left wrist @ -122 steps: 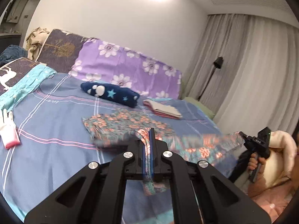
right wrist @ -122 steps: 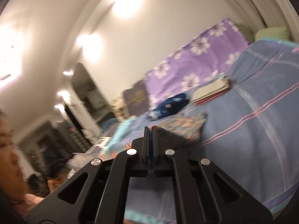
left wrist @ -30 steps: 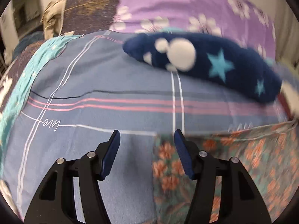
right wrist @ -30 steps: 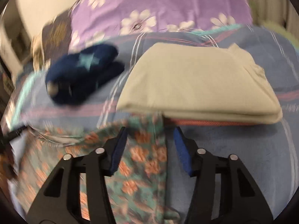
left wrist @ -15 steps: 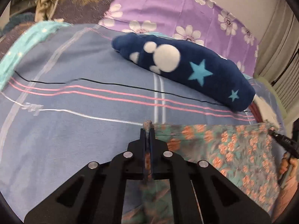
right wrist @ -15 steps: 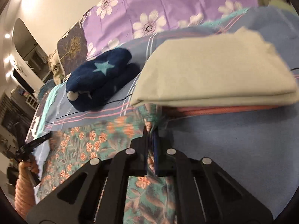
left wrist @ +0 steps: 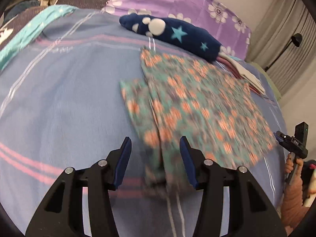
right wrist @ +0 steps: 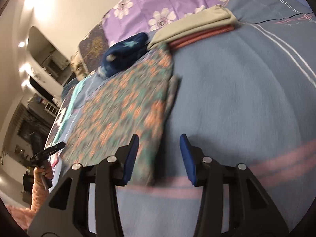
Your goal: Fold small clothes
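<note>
Floral cotton, the garment (left wrist: 197, 106) lies doubled into a rough rectangle on the blue striped bedsheet (left wrist: 59, 102), beside a navy plush (left wrist: 177, 34). Both grippers, left (left wrist: 155, 154) and right (right wrist: 159, 154), tilt downward, jaws opening, pads off the near edge.

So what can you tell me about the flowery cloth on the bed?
The flowery cloth is thin, soft-looking fabric, teal with orange blossoms, blurred here. It lies flat on the blue striped bedsheet, folded over, with a lower layer peeking out along one side. Its far edge reaches the navy star plush and the stack of folded clothes. Nothing grips it.
</note>
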`<state>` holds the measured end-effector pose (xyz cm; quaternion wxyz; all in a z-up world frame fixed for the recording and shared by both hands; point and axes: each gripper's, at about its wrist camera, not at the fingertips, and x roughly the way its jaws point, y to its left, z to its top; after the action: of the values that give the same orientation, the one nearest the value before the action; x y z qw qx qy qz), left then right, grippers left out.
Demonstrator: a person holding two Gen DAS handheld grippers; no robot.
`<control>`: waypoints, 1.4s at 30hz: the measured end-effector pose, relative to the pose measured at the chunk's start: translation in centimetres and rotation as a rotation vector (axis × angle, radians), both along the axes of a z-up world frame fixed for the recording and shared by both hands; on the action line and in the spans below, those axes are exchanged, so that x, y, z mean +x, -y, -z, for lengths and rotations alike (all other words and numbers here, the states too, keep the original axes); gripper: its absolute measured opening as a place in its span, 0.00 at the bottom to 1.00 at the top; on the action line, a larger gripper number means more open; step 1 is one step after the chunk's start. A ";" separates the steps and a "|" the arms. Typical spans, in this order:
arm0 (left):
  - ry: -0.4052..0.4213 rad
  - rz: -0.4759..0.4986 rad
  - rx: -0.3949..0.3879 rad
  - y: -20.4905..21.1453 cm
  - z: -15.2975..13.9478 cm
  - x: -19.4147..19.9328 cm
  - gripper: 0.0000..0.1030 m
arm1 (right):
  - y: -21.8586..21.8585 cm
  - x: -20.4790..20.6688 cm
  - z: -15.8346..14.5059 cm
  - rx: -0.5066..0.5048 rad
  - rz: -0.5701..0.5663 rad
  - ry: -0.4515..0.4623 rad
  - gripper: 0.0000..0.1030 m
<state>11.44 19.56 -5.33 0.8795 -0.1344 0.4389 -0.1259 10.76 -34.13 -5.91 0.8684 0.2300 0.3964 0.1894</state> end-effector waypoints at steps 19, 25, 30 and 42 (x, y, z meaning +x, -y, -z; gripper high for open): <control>0.016 -0.033 -0.055 -0.5 1.3 -6.0 0.00 | -1.7 -2.3 1.8 -0.026 0.013 -0.038 0.05; 0.082 -0.042 -0.113 -0.8 -0.1 -5.3 0.52 | -1.9 -2.3 0.8 -0.033 0.014 -0.004 0.12; 0.060 0.012 -0.055 0.7 0.2 -3.4 0.19 | -2.7 -2.1 1.0 -0.048 0.013 -0.003 0.24; 0.111 0.070 0.030 1.7 -2.0 -5.9 0.02 | -2.9 -2.8 -1.3 -0.059 0.014 0.060 0.05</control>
<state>5.50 17.83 -3.31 0.8994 -0.0985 0.3958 -0.1574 8.01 -31.19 -4.64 0.8877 0.2010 0.3739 0.1785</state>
